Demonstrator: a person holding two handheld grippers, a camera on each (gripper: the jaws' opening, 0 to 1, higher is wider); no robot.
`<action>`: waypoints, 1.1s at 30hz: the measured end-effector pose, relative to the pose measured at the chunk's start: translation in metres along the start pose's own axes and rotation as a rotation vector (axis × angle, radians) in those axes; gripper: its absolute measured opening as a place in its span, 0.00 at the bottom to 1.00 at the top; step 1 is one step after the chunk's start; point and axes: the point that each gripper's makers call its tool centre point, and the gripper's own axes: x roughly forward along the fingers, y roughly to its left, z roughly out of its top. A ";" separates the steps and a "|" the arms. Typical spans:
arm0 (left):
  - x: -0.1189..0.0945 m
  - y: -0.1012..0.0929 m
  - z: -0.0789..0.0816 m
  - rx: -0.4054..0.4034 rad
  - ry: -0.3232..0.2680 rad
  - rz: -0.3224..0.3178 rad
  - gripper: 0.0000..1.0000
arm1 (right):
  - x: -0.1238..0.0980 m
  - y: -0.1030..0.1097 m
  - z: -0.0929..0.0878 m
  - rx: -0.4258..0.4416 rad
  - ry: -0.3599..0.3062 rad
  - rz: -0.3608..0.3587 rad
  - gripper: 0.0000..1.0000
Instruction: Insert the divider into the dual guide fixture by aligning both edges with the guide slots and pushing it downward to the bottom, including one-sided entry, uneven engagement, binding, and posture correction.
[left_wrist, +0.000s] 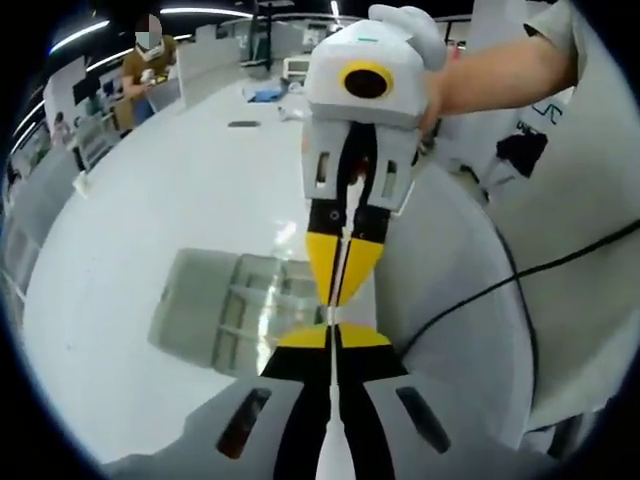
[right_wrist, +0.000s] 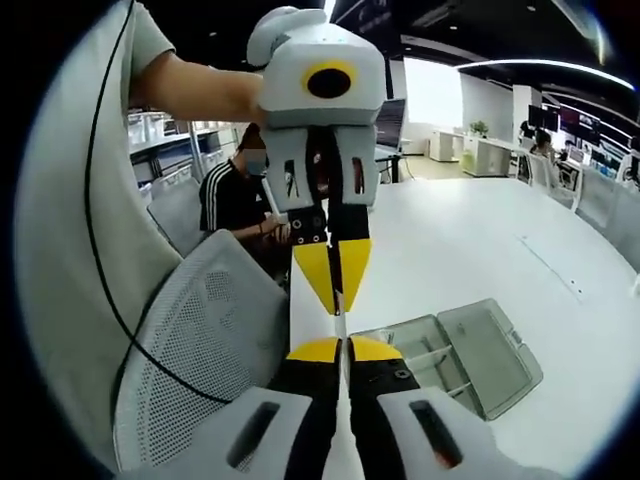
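Note:
A thin pale divider shows edge-on as a narrow line, held up in the air between two facing grippers. My left gripper rises from the bottom, shut on one end. My right gripper points down from above, shut on the other end. In the right gripper view the same divider runs between my right gripper below and my left gripper above. The clear plastic guide fixture lies on the white table, below and to the side of the divider, with ribs inside and its lid folded open.
A white table spreads wide around the fixture. A grey mesh chair back stands close by, with a black cable across it. A person's bare arm holds the right gripper. Another person sits behind the chair.

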 end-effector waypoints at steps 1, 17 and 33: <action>0.000 0.000 0.000 0.003 0.004 0.001 0.00 | 0.000 0.000 0.000 0.002 0.000 -0.001 0.00; -0.001 0.001 0.003 0.066 0.056 0.006 0.00 | 0.003 0.001 -0.004 0.012 -0.016 0.005 0.00; -0.001 0.003 0.004 0.118 0.096 0.011 0.00 | 0.005 -0.003 -0.004 0.040 -0.007 -0.012 0.00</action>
